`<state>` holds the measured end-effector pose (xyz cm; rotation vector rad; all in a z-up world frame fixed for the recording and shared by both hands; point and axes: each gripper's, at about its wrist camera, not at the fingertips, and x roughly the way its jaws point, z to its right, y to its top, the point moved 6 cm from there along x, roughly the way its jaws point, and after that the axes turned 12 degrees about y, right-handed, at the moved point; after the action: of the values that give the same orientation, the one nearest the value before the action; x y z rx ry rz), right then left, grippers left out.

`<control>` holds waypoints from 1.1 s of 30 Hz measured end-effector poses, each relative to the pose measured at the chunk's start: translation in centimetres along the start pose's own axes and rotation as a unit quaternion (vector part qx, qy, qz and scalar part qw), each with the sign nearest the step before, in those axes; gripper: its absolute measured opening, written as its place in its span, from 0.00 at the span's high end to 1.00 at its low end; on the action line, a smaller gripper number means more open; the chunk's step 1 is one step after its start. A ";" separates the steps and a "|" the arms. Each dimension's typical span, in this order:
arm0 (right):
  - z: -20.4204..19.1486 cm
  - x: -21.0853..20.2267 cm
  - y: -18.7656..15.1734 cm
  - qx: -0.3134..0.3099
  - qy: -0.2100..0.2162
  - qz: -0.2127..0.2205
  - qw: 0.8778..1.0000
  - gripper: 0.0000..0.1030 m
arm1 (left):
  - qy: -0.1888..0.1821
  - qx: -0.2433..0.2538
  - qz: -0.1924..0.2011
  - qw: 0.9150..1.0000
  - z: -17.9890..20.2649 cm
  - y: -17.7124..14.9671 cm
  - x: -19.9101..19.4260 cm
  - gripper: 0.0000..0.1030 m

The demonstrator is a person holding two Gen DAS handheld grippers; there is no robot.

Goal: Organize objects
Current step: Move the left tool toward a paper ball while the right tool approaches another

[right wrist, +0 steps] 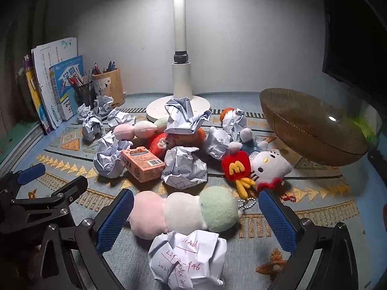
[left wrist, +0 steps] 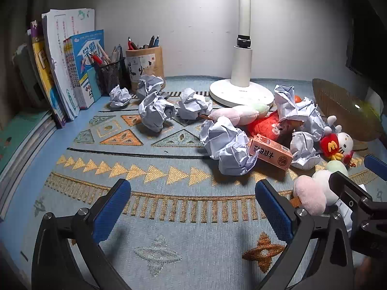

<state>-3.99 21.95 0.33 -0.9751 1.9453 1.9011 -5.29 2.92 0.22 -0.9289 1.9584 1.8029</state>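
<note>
- My left gripper (left wrist: 193, 207): jaws wide apart, holding nothing, over bare mat (left wrist: 169, 217).
- My right gripper (right wrist: 196, 217): jaws spread, straddling one tri-colour plush (right wrist: 183, 211), not clamping it.
- Second tri-colour plush (right wrist: 139, 128): one, near the lamp base (right wrist: 154, 108).
- Crumpled paper balls (right wrist: 186, 168): I count ten.
- Orange carton (right wrist: 142, 164): one, centre pile.
- Kitty plush (right wrist: 266, 169): one.
- Pen holders (left wrist: 145, 65): two, back left.
- Brown bowl (right wrist: 312, 130): one, right.

The lamp (right wrist: 180, 48) runs off the top edge; crumpled paper (right wrist: 187, 118) hides most of the red toy (right wrist: 160, 143).
</note>
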 end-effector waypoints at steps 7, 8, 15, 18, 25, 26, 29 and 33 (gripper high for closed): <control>0.2 0.0 0.0 0.005 0.003 -0.001 1.000 0.00 | -0.002 -0.007 -0.001 1.000 0.0 0.0 0.1 0.01; 0.2 0.0 0.0 0.005 0.003 -0.002 1.000 0.00 | -0.002 -0.007 -0.001 1.000 -0.1 0.0 0.1 0.01; 0.2 0.0 0.0 0.005 0.003 -0.002 1.000 0.00 | -0.003 -0.007 -0.002 1.000 0.0 0.0 0.1 0.01; 0.2 0.0 0.0 0.004 0.002 -0.002 1.000 0.00 | -0.003 -0.011 -0.002 1.000 -0.2 0.0 0.2 0.01; -2.1 0.1 1.5 -0.020 0.049 -0.039 0.998 0.03 | -0.010 -0.025 -0.015 1.000 -3.3 2.5 0.8 0.01; -2.8 -0.2 2.7 -0.024 0.066 -0.038 0.997 0.03 | -0.002 -0.023 -0.010 1.000 -4.0 3.5 0.9 0.01; -4.9 0.3 7.3 -0.026 0.101 -0.042 0.994 0.03 | 0.019 -0.027 0.000 0.999 -6.4 6.8 1.7 0.01; -7.3 5.2 11.9 -0.008 0.163 -0.085 0.983 0.22 | -0.015 -0.026 -0.025 0.999 -7.9 9.4 5.1 0.01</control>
<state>-13.14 12.62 7.43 -1.4875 1.9377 1.7526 -13.66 -6.07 5.37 -0.9521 1.8624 1.8374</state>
